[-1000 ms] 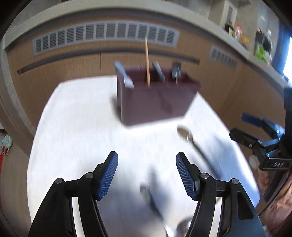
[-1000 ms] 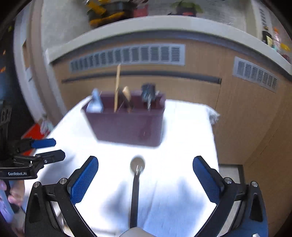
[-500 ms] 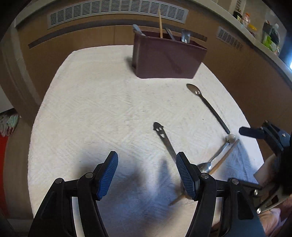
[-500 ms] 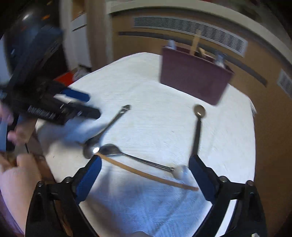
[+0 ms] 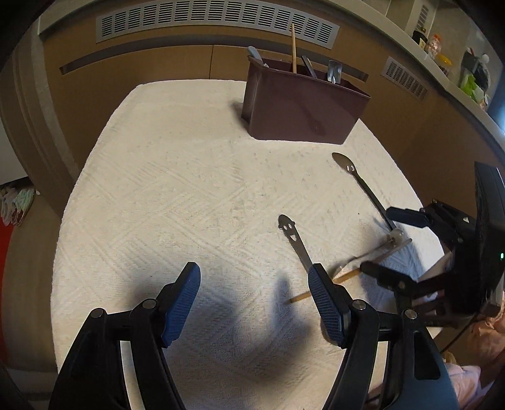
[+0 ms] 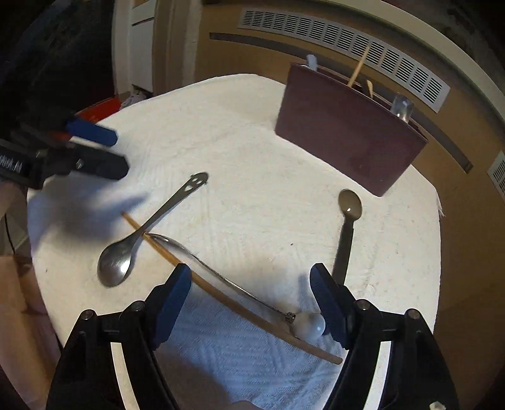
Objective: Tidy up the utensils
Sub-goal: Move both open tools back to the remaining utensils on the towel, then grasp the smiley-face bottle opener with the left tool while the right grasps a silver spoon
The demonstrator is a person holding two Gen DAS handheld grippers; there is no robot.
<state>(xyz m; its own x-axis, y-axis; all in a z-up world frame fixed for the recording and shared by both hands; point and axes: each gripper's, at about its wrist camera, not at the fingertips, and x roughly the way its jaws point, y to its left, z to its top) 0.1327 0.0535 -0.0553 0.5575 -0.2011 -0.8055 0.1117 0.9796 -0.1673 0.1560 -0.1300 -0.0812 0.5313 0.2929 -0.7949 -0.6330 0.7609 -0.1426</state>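
Lettering on the left tongs' (image 6: 94, 151) black body shows in the right wrist view, but only a clipped white scrap at the frame edge, too partial to read.

Left tongs (image 5: 254, 302) stand partly open and are opening, with bare towel (image 5: 164, 195) between the blue pads; nothing is held. The right-hand pad sits over the handle of a smiley spoon (image 6: 151, 227), whether touching cannot be told.

Right tongs (image 6: 251, 299) are partly open and closing, hovering low over the counter. Between the pads lie a chopstick (image 6: 221, 293) and a thin metal stirrer (image 6: 221, 277) with a white ball end (image 6: 309, 325); the ball lies just beside the right-hand pad. The pads press on nothing.

The chopstick crosses under the smiley spoon's handle near its bowl. A dark spoon (image 6: 347, 220) lies apart to the right, its bowl toward the caddy (image 6: 347, 132).

The maroon caddy stands upright at the towel's far edge, holding a chopstick (image 5: 293, 47) and several utensil handles. Behind it runs a wood-panelled wall with vent grilles (image 5: 214, 19).
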